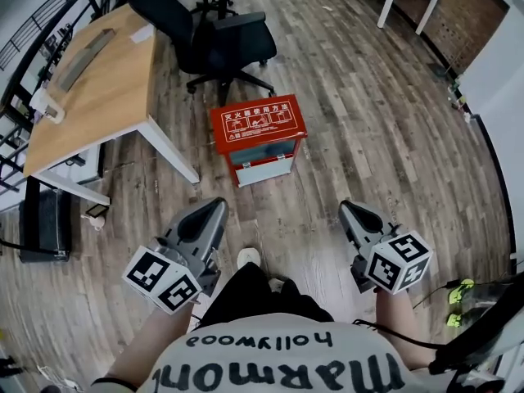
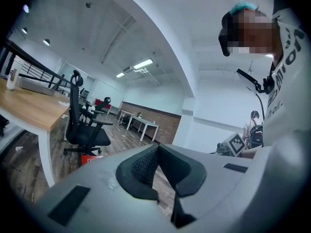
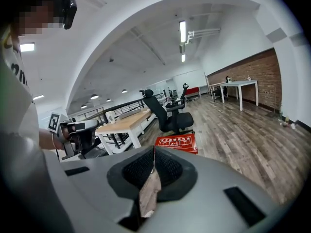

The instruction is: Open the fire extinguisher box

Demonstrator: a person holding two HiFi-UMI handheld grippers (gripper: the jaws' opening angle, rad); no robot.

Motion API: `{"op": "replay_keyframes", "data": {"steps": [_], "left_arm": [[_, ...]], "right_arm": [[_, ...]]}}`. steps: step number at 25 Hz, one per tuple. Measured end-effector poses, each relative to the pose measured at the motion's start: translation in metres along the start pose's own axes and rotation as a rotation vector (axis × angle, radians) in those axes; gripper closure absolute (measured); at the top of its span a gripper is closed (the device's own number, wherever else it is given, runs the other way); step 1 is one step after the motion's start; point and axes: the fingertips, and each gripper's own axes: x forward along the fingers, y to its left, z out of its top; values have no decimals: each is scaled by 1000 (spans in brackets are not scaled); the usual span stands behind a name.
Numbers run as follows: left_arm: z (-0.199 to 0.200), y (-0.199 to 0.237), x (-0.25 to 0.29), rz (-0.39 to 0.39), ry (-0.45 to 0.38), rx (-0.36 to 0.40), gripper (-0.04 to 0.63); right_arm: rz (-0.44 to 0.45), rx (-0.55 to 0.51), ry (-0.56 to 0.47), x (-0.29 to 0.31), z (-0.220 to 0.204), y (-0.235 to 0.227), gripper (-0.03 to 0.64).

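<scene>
the left hand-held gripper [image 1: 214, 209] has its jaws pressed together with nothing between them. the right hand-held gripper [image 1: 347, 208] is likewise closed and empty. they sit side by side above the wooden floor [image 1: 352, 121]. ahead of them, between the lines they point along and well apart from either tip, the red fire extinguisher box [image 1: 258, 129] stands on the floor with its lid down. beyond the box is a black office chair [image 1: 221, 35], and further off to the left hand-held gripper's left stands a table [image 1: 106, 80].
</scene>
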Motion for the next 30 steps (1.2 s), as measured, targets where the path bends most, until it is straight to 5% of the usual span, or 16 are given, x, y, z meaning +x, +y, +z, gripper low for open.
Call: {"op": "replay_keyframes", "data": {"steps": [13,30], "left_arm": [[26,57,46,-49,25,10,590],[37,99,64,-207,92,25,591]], "right_arm": [[-54,75,-22,52,32,-25,606],[-55,40,-32,133,71,-7,606]]}}
